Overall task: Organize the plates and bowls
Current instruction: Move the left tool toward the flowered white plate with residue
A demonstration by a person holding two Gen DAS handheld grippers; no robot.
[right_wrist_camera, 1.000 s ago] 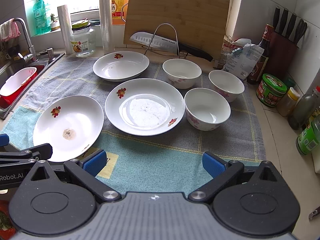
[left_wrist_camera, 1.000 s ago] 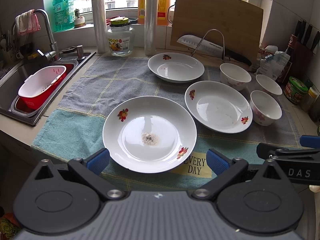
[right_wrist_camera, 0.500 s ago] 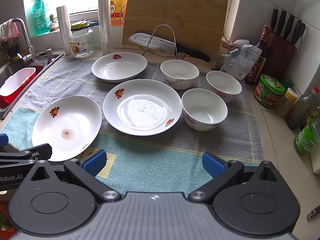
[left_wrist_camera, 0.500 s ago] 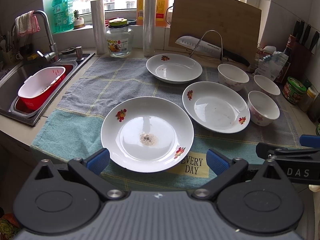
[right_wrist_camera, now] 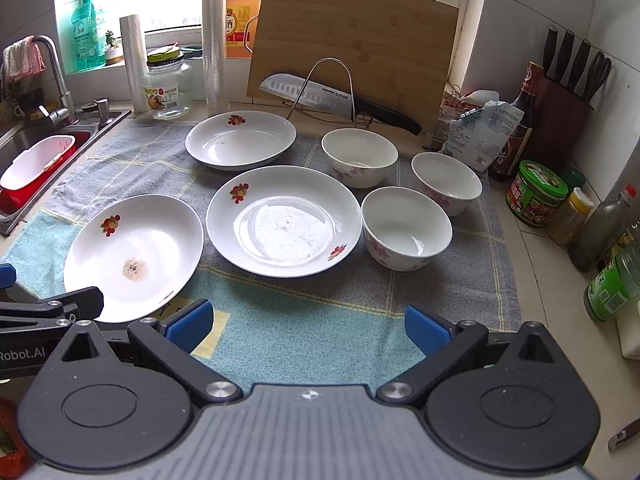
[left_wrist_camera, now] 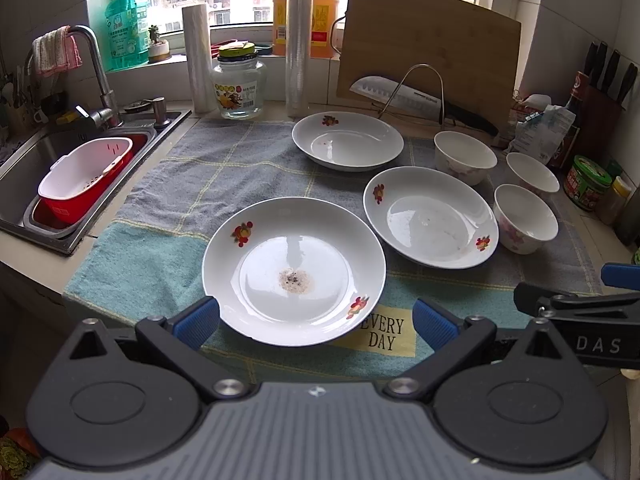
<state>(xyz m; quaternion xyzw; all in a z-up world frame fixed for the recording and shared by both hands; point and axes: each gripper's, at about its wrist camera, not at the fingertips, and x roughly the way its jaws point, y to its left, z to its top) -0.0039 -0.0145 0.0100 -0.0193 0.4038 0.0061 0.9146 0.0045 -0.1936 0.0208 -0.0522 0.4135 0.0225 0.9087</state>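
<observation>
Three white flower-print plates lie on a towel: a near plate with a brown stain, a middle plate and a far plate. To their right stand three white bowls. My left gripper is open, its blue pads flanking the near plate's front rim without touching. My right gripper is open over bare towel, in front of the middle plate and the nearest bowl. Each gripper shows at the other view's edge.
The sink with a red-and-white strainer basket is at left. A cutting board, a knife on a wire rack, a jar and rolls line the back. Bottles, jars and a knife block crowd the right counter.
Both views have shifted slightly; the dishes sit a little lower and nearer the left. Both grippers stay open, and no dish has moved.
</observation>
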